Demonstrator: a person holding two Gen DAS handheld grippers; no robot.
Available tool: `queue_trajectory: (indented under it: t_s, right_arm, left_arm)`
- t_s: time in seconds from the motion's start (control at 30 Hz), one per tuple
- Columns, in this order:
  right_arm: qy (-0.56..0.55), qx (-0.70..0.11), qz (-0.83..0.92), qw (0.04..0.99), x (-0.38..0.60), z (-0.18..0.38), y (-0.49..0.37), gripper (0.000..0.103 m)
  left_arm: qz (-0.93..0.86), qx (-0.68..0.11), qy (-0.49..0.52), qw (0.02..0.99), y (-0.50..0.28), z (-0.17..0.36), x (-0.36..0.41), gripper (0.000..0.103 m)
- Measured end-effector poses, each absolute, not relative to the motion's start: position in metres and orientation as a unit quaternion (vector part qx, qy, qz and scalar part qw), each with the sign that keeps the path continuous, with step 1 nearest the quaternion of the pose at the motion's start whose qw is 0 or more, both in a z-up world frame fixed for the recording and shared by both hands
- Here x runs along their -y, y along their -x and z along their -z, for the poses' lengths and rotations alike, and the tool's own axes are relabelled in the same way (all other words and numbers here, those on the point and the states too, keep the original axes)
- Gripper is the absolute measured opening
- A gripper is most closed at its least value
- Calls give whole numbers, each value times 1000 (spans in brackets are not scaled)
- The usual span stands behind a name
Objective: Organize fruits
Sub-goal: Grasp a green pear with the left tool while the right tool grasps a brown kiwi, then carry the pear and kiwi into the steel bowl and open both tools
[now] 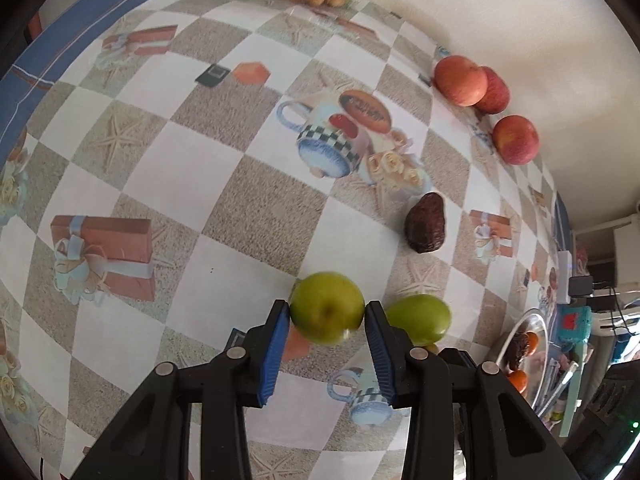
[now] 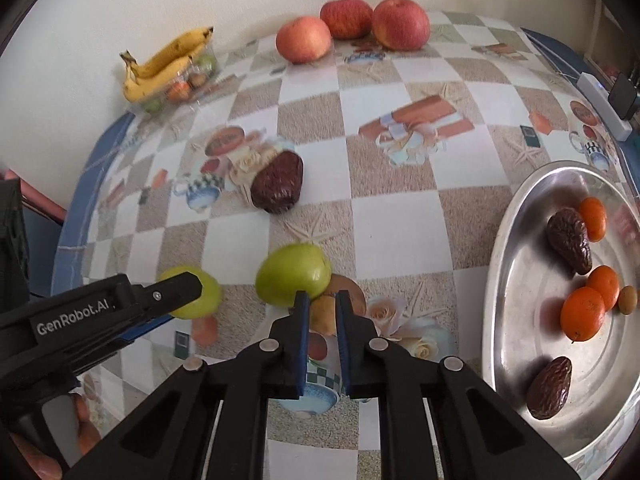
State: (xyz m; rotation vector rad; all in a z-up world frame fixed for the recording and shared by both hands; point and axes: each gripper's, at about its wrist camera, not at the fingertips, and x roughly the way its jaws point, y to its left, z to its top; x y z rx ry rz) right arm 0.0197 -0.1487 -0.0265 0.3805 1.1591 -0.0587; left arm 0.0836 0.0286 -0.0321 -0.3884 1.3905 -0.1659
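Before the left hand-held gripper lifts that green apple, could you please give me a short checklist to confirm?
1. Left hand-held gripper shut on the green apple: ok.
2. Second green apple apart from the held one: ok.
3. Right hand-held gripper empty, jaws narrowly open: ok.
4. Bare space on the metal tray: ok.
5. Grip firmness: cannot tell.

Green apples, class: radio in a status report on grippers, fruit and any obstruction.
Left gripper shut on green apple. Right gripper nearly closed, empty, beside second green apple. Metal tray at right; dark avocado clear of path.
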Motion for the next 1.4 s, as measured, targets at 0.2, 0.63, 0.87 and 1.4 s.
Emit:
queue_trajectory:
  t_s: [0.2, 0.63, 0.87, 1.4]
  right_arm:
    - [-170, -561, 33, 810, 149, 33, -21, 14]
    - [-180, -569, 67, 799, 168, 44, -24, 21]
    - [-191, -571, 65, 796, 171, 52, -31, 31]
    - [-207, -543, 47, 813, 177, 29, -24, 25]
  left_arm:
    - [88, -625, 172, 756, -81, 22, -23, 35]
    - [96, -630, 171, 752, -88, 36, -15, 64]
    - [97, -634, 134, 755, -93, 50, 1, 63]
    - [111, -605, 180, 767, -95, 25, -13, 42]
